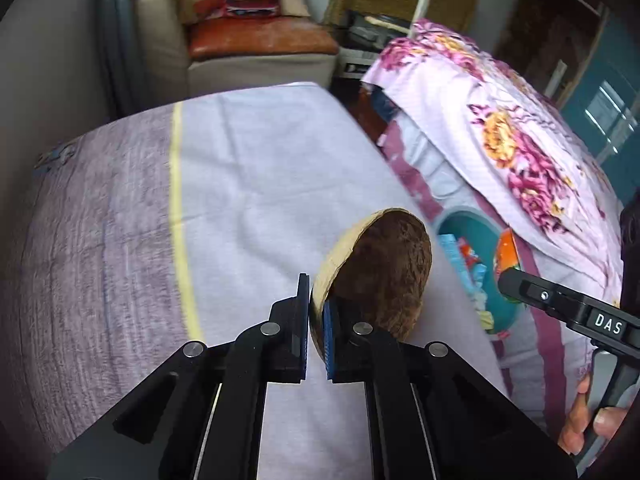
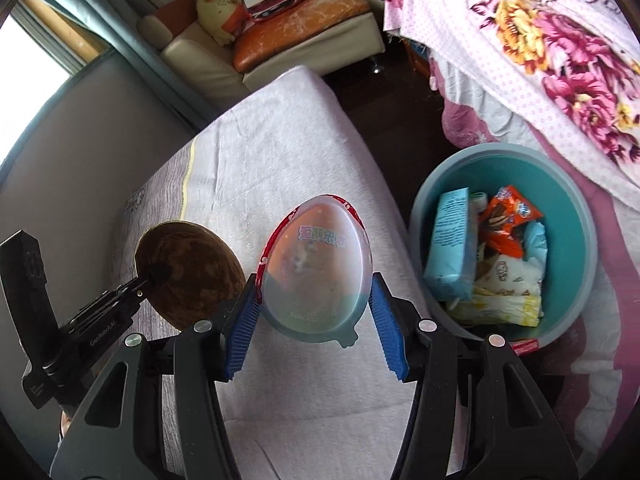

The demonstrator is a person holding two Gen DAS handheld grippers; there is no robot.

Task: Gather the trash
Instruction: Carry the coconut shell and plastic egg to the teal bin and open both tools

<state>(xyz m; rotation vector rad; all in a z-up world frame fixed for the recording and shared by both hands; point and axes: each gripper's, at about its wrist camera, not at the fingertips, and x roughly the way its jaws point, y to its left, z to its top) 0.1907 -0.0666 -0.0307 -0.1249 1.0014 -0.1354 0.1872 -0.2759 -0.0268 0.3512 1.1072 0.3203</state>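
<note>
Bucket [image 2: 576, 216], part full of wrappers, sits right of both tongs, below the bed edge. Left tongs [image 1: 316, 328] pinched tight on coconut shell [image 1: 380, 276] rim. Right tongs [image 2: 316, 316] half-spread, clamping egg-shaped plastic case [image 2: 320, 264]. Risk: thin rim grip slips, shell drops short.
</note>
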